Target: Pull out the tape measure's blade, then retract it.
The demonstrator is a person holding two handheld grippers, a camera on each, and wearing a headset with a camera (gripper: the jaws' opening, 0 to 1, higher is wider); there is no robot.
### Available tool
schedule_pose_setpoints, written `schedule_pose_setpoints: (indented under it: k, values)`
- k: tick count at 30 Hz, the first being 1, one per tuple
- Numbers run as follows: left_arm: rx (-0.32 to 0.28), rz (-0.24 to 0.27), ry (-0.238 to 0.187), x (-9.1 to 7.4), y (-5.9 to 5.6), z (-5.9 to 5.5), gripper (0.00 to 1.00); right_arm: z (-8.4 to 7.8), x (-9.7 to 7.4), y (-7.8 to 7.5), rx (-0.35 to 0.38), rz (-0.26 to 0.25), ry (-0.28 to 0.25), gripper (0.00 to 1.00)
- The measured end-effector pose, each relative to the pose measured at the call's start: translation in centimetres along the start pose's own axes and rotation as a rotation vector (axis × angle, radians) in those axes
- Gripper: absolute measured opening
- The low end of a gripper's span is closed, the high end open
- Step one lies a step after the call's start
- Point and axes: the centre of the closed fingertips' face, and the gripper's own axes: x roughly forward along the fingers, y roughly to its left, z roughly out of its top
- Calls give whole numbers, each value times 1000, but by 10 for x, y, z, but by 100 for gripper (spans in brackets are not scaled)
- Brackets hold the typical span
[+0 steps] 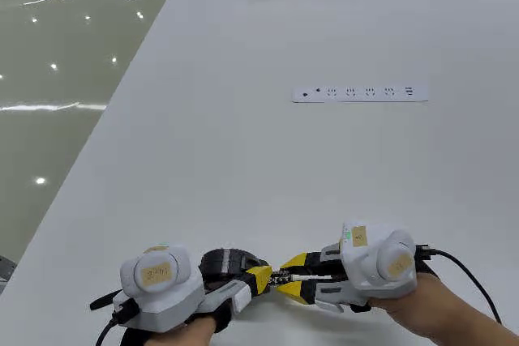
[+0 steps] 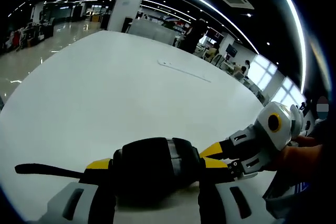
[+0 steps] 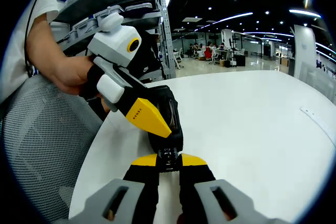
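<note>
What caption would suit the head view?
Left gripper clamps the tape measure; right gripper pinches its blade tip.

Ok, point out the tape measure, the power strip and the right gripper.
tape measure (image 2: 152,166), left gripper view, black case.
power strip (image 1: 359,93), head view, middle of body.
right gripper (image 3: 168,162), right gripper view, between fingertips.

One tape measure (image 1: 225,263); two grippers (image 1: 245,275) (image 1: 292,279); power strip (image 1: 359,93), seemingly one.

Head view downward, gripper views close, opposed, sharing tape measure (image 2: 157,166)
</note>
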Motion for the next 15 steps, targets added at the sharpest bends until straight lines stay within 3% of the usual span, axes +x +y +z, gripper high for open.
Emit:
schedule_pose_setpoints:
  k: [3, 15]
  values:
    - [3, -5, 3, 0, 0, -1, 61, 0, 6, 2, -7, 11, 10, 12]
    - [30, -2, 5, 2, -2, -2, 61, -4, 4, 2, 8, 12, 9, 12]
